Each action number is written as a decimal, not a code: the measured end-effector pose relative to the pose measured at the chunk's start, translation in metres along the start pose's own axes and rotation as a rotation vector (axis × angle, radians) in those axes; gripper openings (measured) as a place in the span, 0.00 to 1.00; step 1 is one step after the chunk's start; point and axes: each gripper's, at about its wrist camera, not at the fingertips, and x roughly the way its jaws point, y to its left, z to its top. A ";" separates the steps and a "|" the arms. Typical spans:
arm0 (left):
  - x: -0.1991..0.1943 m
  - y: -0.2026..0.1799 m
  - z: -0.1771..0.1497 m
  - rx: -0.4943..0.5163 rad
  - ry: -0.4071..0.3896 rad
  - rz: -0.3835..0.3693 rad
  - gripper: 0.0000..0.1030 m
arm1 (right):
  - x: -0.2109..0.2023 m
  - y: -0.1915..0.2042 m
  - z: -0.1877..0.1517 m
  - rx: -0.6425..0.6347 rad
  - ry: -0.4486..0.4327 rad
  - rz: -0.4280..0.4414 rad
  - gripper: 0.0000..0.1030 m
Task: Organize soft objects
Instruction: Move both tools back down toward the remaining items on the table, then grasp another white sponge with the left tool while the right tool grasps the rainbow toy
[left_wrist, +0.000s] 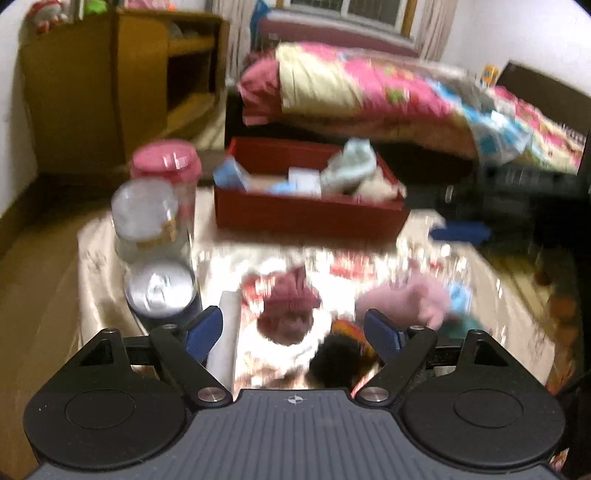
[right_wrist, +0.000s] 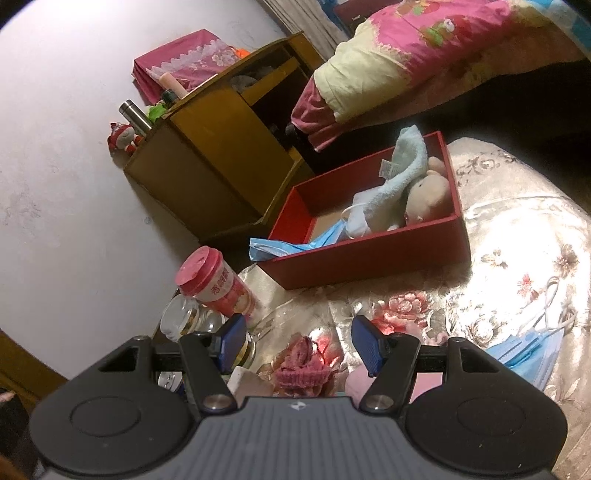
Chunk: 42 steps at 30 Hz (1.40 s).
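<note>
A red box (right_wrist: 369, 254) stands on the flowered tablecloth and holds a light blue towel (right_wrist: 402, 173), a pale plush toy (right_wrist: 430, 195) and a blue face mask (right_wrist: 291, 247) that hangs over its rim. A dark red knitted piece (right_wrist: 301, 365) lies on the cloth just below my right gripper (right_wrist: 299, 343), which is open and holds nothing. The left wrist view is blurred. My left gripper (left_wrist: 293, 332) stands wide open over the same knitted piece (left_wrist: 291, 306), apart from it. A pink fluffy thing (left_wrist: 410, 299) and a black fluffy thing (left_wrist: 336, 358) lie beside it. The red box (left_wrist: 310, 214) is further back.
A pink-lidded cup (right_wrist: 218, 284), a glass jar (right_wrist: 184, 317) and a can (left_wrist: 162, 288) crowd the table's left edge. More blue masks (right_wrist: 528, 354) lie at the right. A wooden cabinet (right_wrist: 207, 155) and a bed with a pink quilt (right_wrist: 424, 48) stand behind.
</note>
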 end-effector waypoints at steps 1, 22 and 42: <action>0.007 0.000 -0.002 0.005 0.032 0.013 0.79 | 0.000 0.000 0.000 0.000 0.000 0.001 0.39; 0.097 0.005 -0.007 -0.107 0.300 0.026 0.66 | 0.006 -0.005 -0.004 0.018 0.057 0.022 0.39; 0.130 0.047 0.014 -0.624 0.270 0.124 0.80 | 0.008 -0.013 -0.005 0.035 0.107 0.047 0.39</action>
